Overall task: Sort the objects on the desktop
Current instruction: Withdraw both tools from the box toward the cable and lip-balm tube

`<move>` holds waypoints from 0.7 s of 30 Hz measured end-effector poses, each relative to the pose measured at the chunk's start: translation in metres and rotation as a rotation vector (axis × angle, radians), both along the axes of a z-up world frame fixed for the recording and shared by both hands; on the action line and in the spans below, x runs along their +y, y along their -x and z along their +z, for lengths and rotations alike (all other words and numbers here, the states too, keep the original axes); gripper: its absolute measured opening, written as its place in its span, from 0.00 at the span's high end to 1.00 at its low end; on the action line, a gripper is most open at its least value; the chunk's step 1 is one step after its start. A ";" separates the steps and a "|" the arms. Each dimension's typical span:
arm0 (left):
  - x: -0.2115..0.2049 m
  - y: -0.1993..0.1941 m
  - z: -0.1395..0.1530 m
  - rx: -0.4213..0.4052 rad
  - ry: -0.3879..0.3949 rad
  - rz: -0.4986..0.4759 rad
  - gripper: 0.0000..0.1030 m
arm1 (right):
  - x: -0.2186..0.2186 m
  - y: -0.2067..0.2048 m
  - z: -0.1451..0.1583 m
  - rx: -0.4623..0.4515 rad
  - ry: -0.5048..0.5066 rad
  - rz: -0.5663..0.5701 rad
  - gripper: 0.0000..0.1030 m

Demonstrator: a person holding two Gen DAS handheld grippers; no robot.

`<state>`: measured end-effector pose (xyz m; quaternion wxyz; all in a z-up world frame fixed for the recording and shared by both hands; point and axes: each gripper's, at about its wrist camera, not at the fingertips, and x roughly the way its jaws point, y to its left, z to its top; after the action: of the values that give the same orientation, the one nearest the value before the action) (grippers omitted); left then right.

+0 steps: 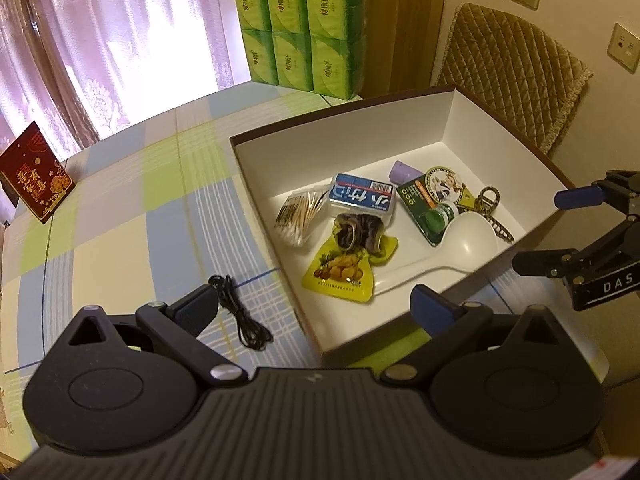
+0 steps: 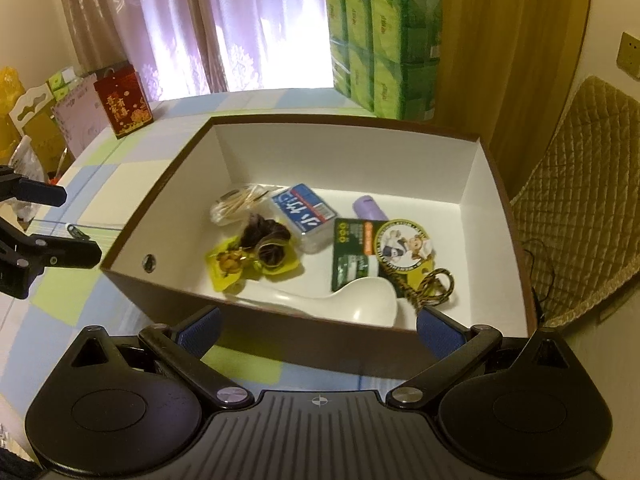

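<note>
Nearly everything is already in the box (image 1: 448,120), and one thing is left out on the checked tablecloth (image 1: 120,220): a black cable (image 1: 240,312), coiled in a loose bundle just outside the box's left wall. That is the piece the sort looks to turn on now.

The left gripper (image 1: 316,312) hangs over the near left corner of the box, fingers spread wide, nothing between them. The cable lies right beside its left finger (image 1: 196,312), towards the left and slightly beyond the tip. Its long axis runs from far-left to near-right, slanting across the line of the fingers, so a small shift left with a twist of the wrist would probably be needed to straddle it.

The right gripper (image 2: 318,328) sits at the near wall of the box, also wide open and empty, pointing at the white spoon (image 2: 360,304). It is well apart from the cable, with the box between them; in its own view the cable is, I think, only a sliver past the left rim. The left hand's tool is clearly nearer.

Inside the box: cotton swabs (image 1: 298,216), a blue-and-white case (image 1: 362,198), a yellow snack pouch (image 1: 340,276), a green packet (image 1: 428,208). The left wall of the box stands in the way of the carry, so the cable must be lifted over it.
</note>
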<state>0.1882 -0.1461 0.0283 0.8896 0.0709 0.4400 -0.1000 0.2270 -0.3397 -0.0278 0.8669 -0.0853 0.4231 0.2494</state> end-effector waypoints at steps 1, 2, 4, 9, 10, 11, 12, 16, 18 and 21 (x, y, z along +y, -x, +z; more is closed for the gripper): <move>0.002 0.003 0.000 -0.001 0.001 -0.002 0.02 | 0.003 0.004 0.001 0.000 -0.001 0.000 0.02; 0.005 0.007 0.001 -0.003 0.004 -0.002 0.02 | 0.006 0.008 0.001 0.000 -0.002 0.001 0.02; 0.012 0.014 0.002 -0.003 0.009 0.001 0.02 | 0.013 0.017 0.001 0.005 -0.010 0.010 0.02; 0.037 0.036 -0.001 0.004 0.015 0.024 0.02 | 0.040 0.041 -0.002 0.028 -0.031 0.062 0.02; 0.043 0.039 -0.002 0.007 0.013 0.033 0.02 | 0.047 0.046 -0.004 0.033 -0.037 0.074 0.02; 0.050 0.043 -0.004 0.011 0.012 0.044 0.02 | 0.054 0.049 -0.005 0.038 -0.043 0.085 0.02; 0.057 0.046 -0.005 0.014 0.010 0.056 0.02 | 0.062 0.053 -0.006 0.044 -0.051 0.097 0.02; 0.091 0.060 -0.011 0.026 0.003 0.122 0.02 | 0.097 0.067 -0.008 0.050 -0.087 0.154 0.02; 0.111 0.066 -0.013 0.032 0.000 0.161 0.02 | 0.114 0.072 -0.007 0.037 -0.104 0.176 0.02; 0.140 0.073 -0.016 0.034 -0.008 0.214 0.02 | 0.143 0.079 -0.005 0.011 -0.131 0.210 0.02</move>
<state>0.1154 -0.0062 0.0120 0.8873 0.0256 0.4605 -0.0037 0.1484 -0.1968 -0.0329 0.8374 -0.0709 0.3992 0.3666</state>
